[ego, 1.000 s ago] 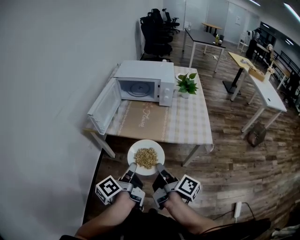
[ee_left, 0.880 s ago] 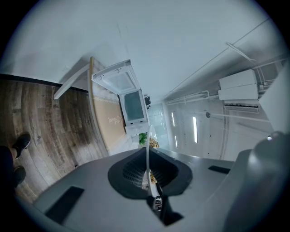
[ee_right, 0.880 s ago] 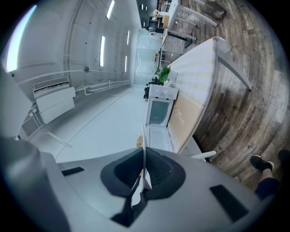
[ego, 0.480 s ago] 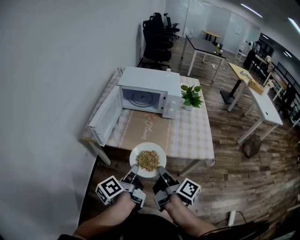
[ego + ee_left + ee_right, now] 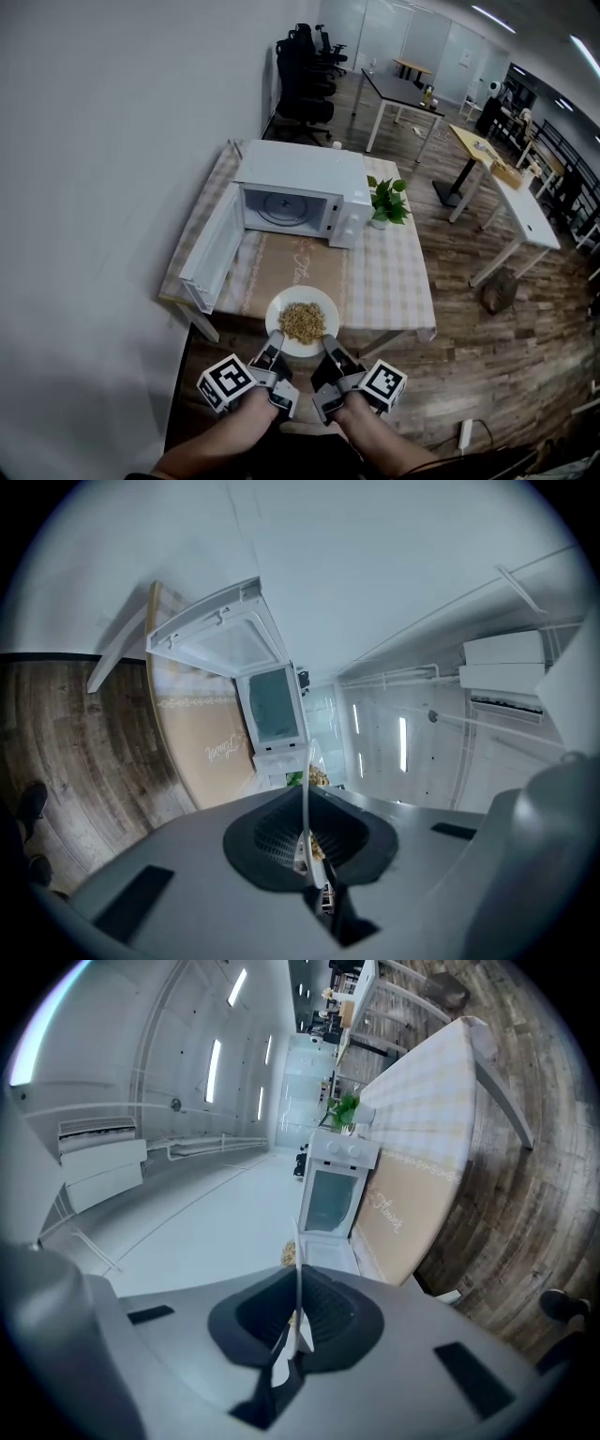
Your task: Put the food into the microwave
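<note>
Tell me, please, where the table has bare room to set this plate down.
The brown mat in front of the microwave, beside its open door, is bare and would likely take the plate. The checked cloth right of it, in front of the plant, is bare too. The back is crowded by both.

The left claw (image 5: 274,341) and right claw (image 5: 327,346) are grey and black, and each carries a cube (image 5: 225,382) of black-and-white square markers. Between them is a white plate (image 5: 280,307) heaped with golden-brown food (image 5: 302,322). Ahead of the claws the microwave (image 5: 302,171) is white, on a table (image 5: 401,274) covered in a pale beige-and-white checked cloth, with a tan mat (image 5: 298,265) bearing white script. Ahead and right of the right claw is a green leafy plant (image 5: 388,199) in a white pot (image 5: 380,223). Right of the claws the floor (image 5: 478,375) is dark brown wood plank, and left of them the wall (image 5: 94,187) is plain white.
</note>
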`<control>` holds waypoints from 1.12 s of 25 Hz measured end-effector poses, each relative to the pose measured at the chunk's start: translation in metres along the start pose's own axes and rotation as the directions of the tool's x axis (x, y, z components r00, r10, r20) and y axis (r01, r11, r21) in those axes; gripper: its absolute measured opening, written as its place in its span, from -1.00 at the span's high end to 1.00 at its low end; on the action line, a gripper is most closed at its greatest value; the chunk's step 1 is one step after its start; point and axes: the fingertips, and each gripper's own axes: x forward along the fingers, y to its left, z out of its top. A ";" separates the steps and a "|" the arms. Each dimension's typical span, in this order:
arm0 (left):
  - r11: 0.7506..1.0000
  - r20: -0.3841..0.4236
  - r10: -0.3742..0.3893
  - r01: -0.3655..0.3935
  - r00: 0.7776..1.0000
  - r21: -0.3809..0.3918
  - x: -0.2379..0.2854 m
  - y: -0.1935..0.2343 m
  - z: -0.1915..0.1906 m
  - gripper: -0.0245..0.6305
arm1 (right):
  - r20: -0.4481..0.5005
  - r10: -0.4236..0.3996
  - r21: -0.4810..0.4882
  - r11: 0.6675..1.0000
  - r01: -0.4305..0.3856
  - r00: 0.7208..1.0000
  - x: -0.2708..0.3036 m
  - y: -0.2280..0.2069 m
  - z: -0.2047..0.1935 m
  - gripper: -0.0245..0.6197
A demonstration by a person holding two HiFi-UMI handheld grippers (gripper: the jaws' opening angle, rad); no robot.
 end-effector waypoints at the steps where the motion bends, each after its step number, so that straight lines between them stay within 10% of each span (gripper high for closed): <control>1: 1.000 -0.005 -0.004 0.004 1.000 0.001 0.002 0.000 0.004 0.87 | 0.004 -0.004 -0.005 1.000 0.004 1.000 0.003 0.000 0.000 0.86; 28: 0.999 0.060 0.038 -0.036 0.998 -0.021 0.123 0.013 0.070 0.87 | -0.097 -0.002 -0.005 1.000 0.001 0.995 0.132 -0.010 0.076 0.86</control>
